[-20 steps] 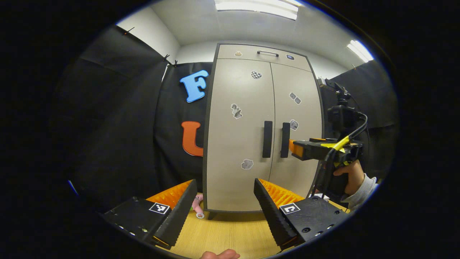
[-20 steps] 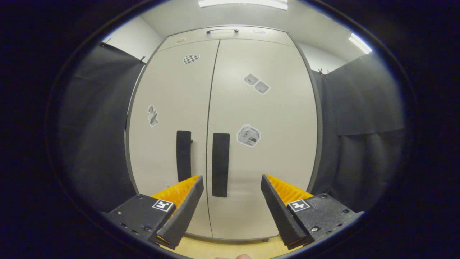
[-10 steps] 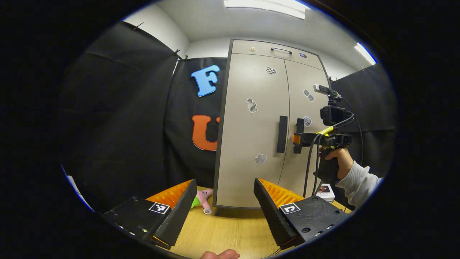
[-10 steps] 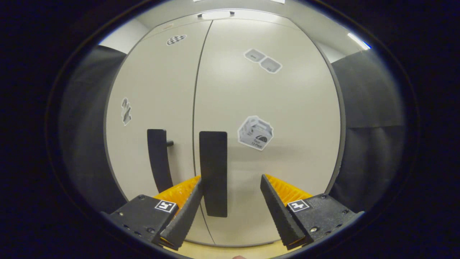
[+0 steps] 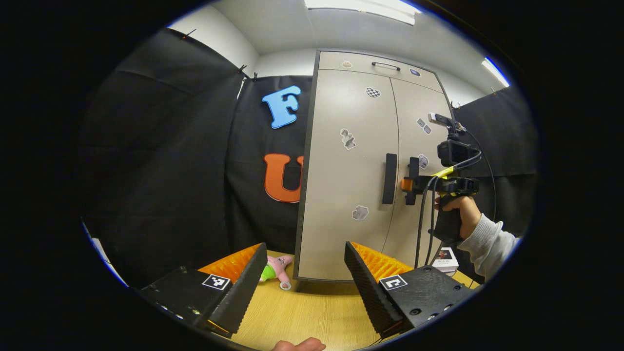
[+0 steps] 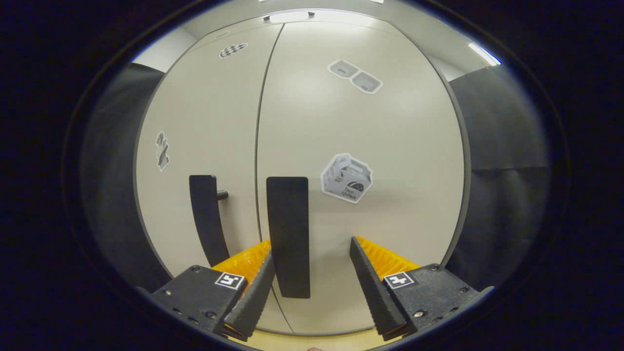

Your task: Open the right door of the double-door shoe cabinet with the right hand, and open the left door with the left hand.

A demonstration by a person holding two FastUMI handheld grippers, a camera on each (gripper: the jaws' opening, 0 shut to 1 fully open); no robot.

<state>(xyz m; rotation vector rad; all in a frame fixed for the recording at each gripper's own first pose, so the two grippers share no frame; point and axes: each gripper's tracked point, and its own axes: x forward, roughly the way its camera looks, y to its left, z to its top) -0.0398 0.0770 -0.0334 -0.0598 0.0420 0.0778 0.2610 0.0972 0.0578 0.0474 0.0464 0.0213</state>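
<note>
On the wooden table [image 5: 312, 312] stands the shoe cabinet [image 5: 360, 165], upright, with both doors closed and the seam between them unbroken from top to bottom. The right door [image 6: 360, 146] and the left door [image 6: 204, 136] each carry a black vertical handle beside that seam.

In the right gripper view, the right gripper [image 6: 307, 292] sits close against the cabinet front with its jaws spread wide. The right door handle [image 6: 288, 234] stands between the two fingers: the finger on the seam side touches or nearly touches its edge, while the other finger is well apart from it, so nothing is clamped. The left door handle [image 6: 207, 219] lies just across the seam from it. A box-shaped sticker [image 6: 346, 177] sits on the right door beside the handle's top.

In the left gripper view, the left gripper [image 5: 302, 287] is held back from the cabinet above the table, its jaws wide apart and holding nothing. The right gripper [image 5: 414, 184] shows at the cabinet's right door handle [image 5: 413, 180], gripped by a hand [image 5: 460, 214] in a grey sleeve [image 5: 490, 243]. A small pink and green soft toy [image 5: 274, 269] lies on the table at the cabinet's left foot, and a small box [image 5: 444, 258] sits near its right foot.
</note>
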